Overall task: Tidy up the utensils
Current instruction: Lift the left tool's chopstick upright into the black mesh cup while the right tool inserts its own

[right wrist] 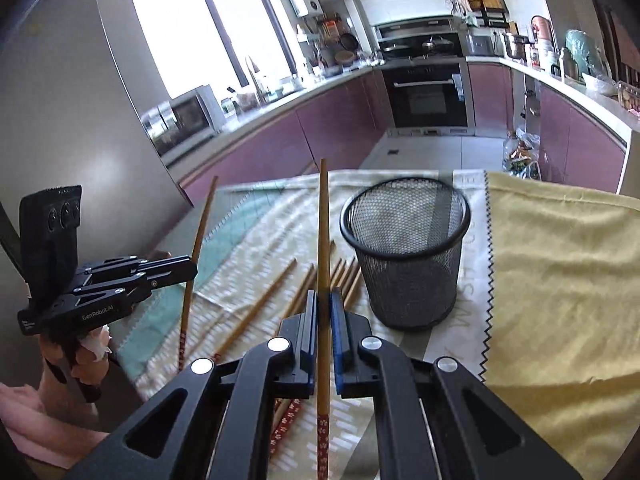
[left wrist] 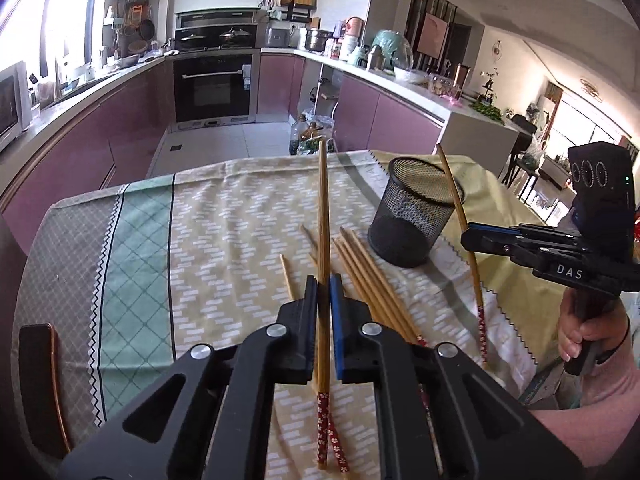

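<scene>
Transfer step in hand: your left gripper (left wrist: pixel 324 286) is clamped on one chopstick (left wrist: pixel 323 216), your right gripper (right wrist: pixel 324 300) on another (right wrist: pixel 323 240), both lifted off the tablecloth (left wrist: pixel 224 216). The mesh cup (right wrist: pixel 404 248) stands upright just beside the loose chopsticks (left wrist: pixel 372 276) lying on the cloth, apparently empty. Next, likely: tip each held stick vertical over the rim and release one at a time, keeping the cup from toppling.

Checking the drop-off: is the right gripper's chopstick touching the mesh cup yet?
Apart. The right wrist view shows the chopstick clamped in the right gripper, with tablecloth visible between it and the mesh cup.
</scene>
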`<move>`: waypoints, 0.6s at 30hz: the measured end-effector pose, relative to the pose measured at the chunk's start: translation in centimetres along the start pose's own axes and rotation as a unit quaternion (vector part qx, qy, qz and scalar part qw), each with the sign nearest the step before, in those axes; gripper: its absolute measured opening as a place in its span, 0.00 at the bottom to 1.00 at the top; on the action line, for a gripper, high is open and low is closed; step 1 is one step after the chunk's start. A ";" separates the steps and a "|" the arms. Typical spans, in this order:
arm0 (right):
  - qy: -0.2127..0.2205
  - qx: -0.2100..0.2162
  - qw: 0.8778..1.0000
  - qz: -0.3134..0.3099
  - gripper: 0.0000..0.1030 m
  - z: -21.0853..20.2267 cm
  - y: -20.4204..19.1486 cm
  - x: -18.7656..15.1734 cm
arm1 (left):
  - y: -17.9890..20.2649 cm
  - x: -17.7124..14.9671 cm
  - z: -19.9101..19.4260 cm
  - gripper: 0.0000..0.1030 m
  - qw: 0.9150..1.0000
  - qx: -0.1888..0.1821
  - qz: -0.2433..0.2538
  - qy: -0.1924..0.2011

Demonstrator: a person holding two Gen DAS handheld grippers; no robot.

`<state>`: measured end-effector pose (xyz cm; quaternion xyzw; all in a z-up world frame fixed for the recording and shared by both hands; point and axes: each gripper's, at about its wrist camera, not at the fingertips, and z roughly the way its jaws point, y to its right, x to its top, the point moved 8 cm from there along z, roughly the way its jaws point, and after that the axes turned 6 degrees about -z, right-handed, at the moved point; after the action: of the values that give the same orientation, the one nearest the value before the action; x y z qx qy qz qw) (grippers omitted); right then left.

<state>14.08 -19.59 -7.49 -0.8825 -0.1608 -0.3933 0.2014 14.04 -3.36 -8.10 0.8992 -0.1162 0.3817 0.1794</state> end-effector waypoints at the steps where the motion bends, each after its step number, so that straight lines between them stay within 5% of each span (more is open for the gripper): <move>1: 0.012 0.004 1.000 0.002 0.06 -0.8 0.1 0.5 | 0.3 0.4 -0.7 0.07 1.000 -0.007 0.002 0.007; 18: 0.125 0.006 0.991 -0.035 0.06 -7.3 0.9 9.4 | 7.6 10.5 -5.0 0.07 0.988 -0.098 0.019 0.119</move>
<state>15.93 -22.71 3.86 -0.8189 -0.1675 -0.5066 0.2115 15.36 -9.00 4.59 0.8232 -0.1476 0.4763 0.2717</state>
